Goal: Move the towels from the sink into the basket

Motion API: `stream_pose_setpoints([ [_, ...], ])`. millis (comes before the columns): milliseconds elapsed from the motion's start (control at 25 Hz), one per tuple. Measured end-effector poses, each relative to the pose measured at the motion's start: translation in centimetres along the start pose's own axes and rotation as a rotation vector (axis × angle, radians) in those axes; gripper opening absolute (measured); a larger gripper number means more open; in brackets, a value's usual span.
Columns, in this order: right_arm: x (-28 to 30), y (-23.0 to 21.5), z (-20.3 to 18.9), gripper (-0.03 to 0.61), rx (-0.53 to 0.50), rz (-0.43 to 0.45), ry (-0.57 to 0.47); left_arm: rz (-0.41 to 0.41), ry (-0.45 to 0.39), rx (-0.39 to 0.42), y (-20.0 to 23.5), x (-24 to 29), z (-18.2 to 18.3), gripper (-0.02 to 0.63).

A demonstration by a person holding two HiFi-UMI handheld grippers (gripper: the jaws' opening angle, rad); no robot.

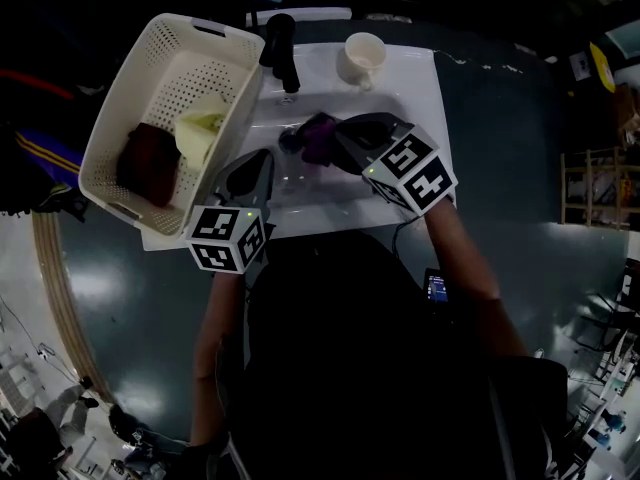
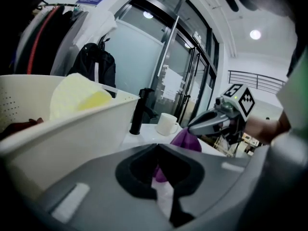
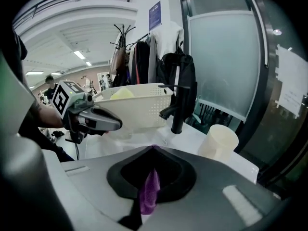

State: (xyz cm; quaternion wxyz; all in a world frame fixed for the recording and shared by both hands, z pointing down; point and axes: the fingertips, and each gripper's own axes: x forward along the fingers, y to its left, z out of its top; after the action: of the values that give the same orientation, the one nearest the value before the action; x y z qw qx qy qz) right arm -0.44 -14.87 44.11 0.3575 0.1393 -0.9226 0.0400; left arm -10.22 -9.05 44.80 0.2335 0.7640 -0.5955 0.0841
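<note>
Purple cloth towel [image 1: 315, 140]: pinched by a thin fold in the right tongs [image 1: 340, 136], hanging over the white sink [image 1: 310, 193] at the desk's middle, well apart from the basket.
Left tongs [image 1: 264, 158]: tips together, nothing evidently held, between towel and basket.
White perforated plastic basket [image 1: 175, 58]: at the desk's left edge, holding a pale yellow towel [image 1: 200, 128] and a dark red towel [image 1: 148, 163].
Slip risk: small pinch, likely to let go on a fast swing, dropping the cloth back into the sink.
Snag risk: trailing end may catch the black faucet [image 1: 283, 53], brush the left tongs, or drape over the basket rim.
</note>
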Motion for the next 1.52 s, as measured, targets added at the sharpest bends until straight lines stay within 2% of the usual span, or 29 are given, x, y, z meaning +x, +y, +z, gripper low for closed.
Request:
stream_pose_setpoints([
  [560, -2.3, 0.6, 6.4, 0.005, -0.092, 0.024, -0.104, -0.015, -0.097, 0.051, -1.7, -2.0, 5.6, 0.005],
  [1040, -5.7, 2.2, 13.4, 0.005, -0.211, 0.067, -0.237, 0.017, -0.175, 0.095, -2.2, -4.8, 9.7, 0.005],
  [1200, -6.2, 2.5, 15.9, 0.005, -0.270, 0.072, -0.273, 0.046, -0.208, 0.089, -1.3, -5.9, 10.9, 0.005],
  [1520, -7.8, 3.2, 22.4, 0.005, -0.376, 0.080, -0.373, 0.158, -0.266, 0.085, 1.7, -9.3, 13.0, 0.005],
])
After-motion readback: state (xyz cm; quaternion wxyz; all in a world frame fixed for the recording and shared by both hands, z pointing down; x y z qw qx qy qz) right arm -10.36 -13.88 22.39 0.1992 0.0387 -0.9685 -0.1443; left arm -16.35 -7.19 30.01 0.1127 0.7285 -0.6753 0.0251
